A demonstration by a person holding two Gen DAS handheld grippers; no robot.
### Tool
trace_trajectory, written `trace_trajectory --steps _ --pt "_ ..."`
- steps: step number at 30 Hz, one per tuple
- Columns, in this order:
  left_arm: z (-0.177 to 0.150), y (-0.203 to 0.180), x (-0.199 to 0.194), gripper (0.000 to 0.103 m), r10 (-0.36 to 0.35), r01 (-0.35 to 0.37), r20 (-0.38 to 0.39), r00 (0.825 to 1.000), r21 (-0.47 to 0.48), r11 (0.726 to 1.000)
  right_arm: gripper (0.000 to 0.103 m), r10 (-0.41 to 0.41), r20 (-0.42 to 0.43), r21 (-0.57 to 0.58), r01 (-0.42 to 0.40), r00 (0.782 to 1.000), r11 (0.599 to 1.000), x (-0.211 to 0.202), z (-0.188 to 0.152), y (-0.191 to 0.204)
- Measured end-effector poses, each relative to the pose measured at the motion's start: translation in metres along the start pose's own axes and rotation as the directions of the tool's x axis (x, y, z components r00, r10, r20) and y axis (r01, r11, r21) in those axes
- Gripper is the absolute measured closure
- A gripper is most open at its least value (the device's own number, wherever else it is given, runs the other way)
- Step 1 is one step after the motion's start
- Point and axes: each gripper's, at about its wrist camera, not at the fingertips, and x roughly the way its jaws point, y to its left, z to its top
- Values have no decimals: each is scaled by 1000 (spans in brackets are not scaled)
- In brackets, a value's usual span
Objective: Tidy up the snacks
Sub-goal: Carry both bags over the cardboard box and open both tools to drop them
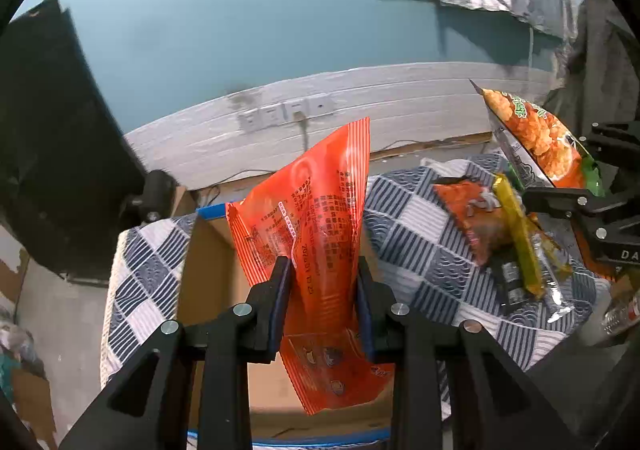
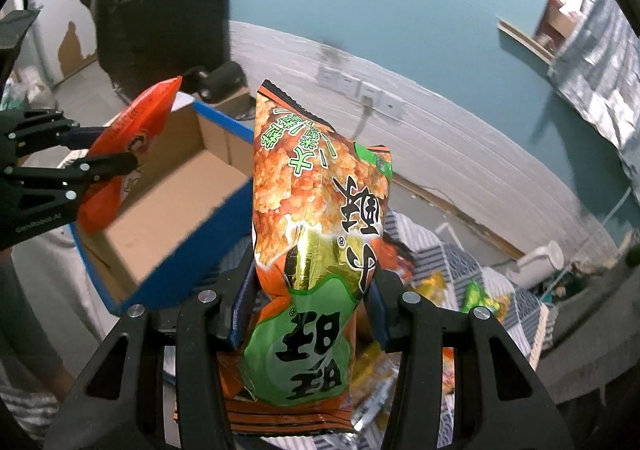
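My left gripper (image 1: pixel 322 274) is shut on an orange snack bag (image 1: pixel 316 209) and holds it upright above the open cardboard box (image 1: pixel 212 250). In the right wrist view the same left gripper (image 2: pixel 120 153) holds the orange bag (image 2: pixel 132 137) over the box's near left corner (image 2: pixel 176 193). My right gripper (image 2: pixel 308 290) is shut on a green-and-orange rice-cracker bag (image 2: pixel 316 217), held upright above the snack pile. That bag (image 1: pixel 536 141) and the right gripper (image 1: pixel 560 185) show at the right of the left wrist view.
Several loose snack packets (image 1: pixel 508 234) lie on a blue-and-white checked cloth (image 1: pixel 416 234); more packets (image 2: pixel 480 298) show right of the right gripper. The box has blue outer walls (image 2: pixel 200 266). A grey wall with sockets (image 1: pixel 288 113) stands behind.
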Motion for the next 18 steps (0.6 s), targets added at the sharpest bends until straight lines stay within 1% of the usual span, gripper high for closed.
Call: trace_trajectory --steps 5,8,12,18 --pt "-9 22 6 73 19 -20 -17 1000 -32 999 57 49 -9 -27 -49 999 998 17 19 26" --pt "-13 33 10 73 51 -51 -18 999 -29 998 57 78 -18 -45 -78 997 996 28 30 42" --pt "-19 49 18 73 45 -47 -38 998 -59 997 57 106 -34 -63 -108 994 992 41 41 60" --pt "-28 70 30 73 61 -68 -76 995 -93 993 57 155 -71 -51 -158 985 986 65 56 81"
